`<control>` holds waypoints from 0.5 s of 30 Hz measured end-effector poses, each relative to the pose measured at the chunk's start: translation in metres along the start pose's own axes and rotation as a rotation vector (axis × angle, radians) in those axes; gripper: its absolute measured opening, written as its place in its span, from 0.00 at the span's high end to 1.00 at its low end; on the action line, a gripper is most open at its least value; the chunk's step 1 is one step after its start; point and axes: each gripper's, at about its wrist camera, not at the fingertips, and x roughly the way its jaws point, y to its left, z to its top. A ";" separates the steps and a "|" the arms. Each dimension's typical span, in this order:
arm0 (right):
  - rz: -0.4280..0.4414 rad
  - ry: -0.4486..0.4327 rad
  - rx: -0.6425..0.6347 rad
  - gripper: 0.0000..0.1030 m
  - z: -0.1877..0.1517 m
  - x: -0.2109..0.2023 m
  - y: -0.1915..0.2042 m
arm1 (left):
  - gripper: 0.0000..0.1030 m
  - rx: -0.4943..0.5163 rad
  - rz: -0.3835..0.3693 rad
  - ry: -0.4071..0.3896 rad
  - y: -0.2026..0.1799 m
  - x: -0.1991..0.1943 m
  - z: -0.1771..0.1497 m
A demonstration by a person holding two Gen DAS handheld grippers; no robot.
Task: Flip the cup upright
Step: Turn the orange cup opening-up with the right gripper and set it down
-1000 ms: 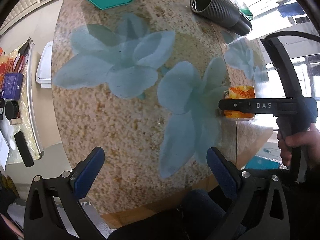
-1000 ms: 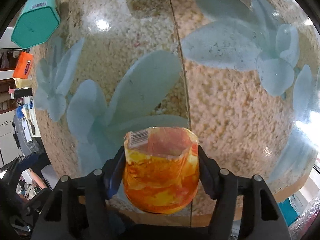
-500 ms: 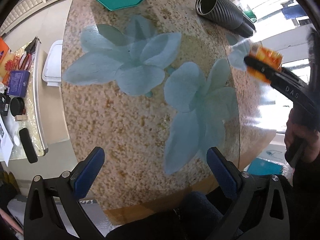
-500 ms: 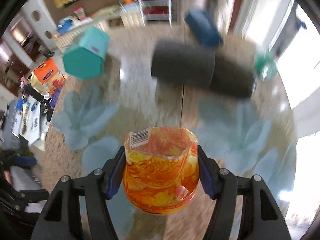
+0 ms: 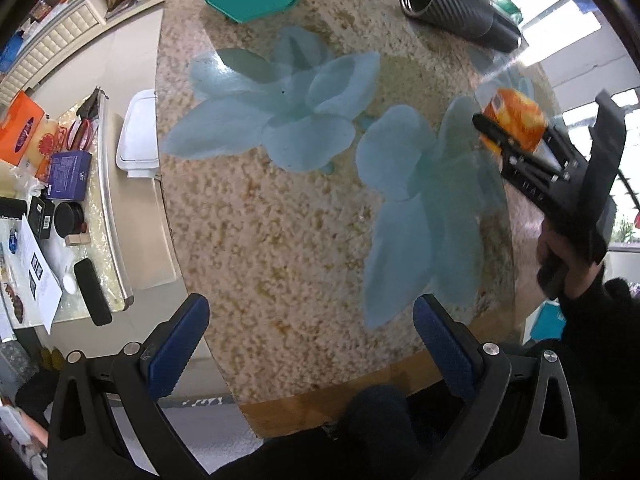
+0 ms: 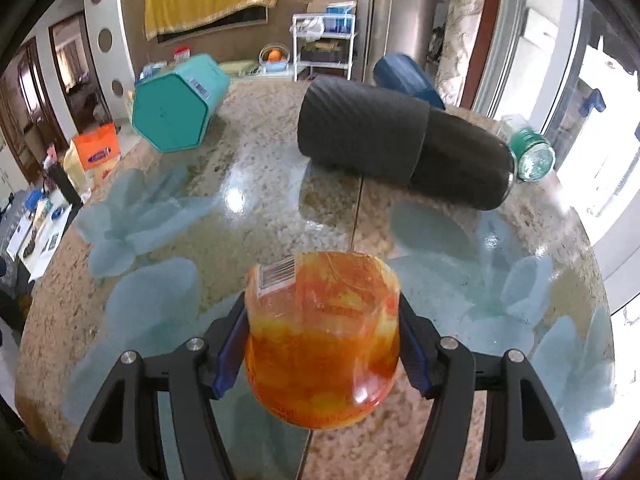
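My right gripper (image 6: 322,344) is shut on an orange and yellow translucent cup (image 6: 322,336) with a barcode sticker, held on its side above the flowered table (image 6: 192,320). In the left wrist view the same cup (image 5: 514,118) shows at the right, clamped in the right gripper (image 5: 510,130) and tilted above the table (image 5: 260,220). My left gripper (image 5: 308,340) is open and empty over the table's near edge.
A teal hexagonal container (image 6: 176,110) lies on its side at the far left. A black ribbed flask (image 6: 400,140) lies across the far middle, with a green-capped bottle (image 6: 534,158) and a blue object (image 6: 404,76) behind it. Side counter with clutter (image 5: 48,184) stands left.
My right gripper has lifted the cup off the table and tilted it up, so its view has swung from the tabletop to the room. The left gripper has barely moved.
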 end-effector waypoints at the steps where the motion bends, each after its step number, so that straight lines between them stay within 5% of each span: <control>1: 0.009 -0.008 0.011 0.38 -0.002 0.000 -0.002 | 0.00 -0.006 -0.005 -0.012 0.002 -0.002 -0.001; 15: 0.049 0.032 0.062 0.35 -0.015 -0.001 0.001 | 0.00 -0.014 -0.010 -0.004 -0.004 0.002 0.001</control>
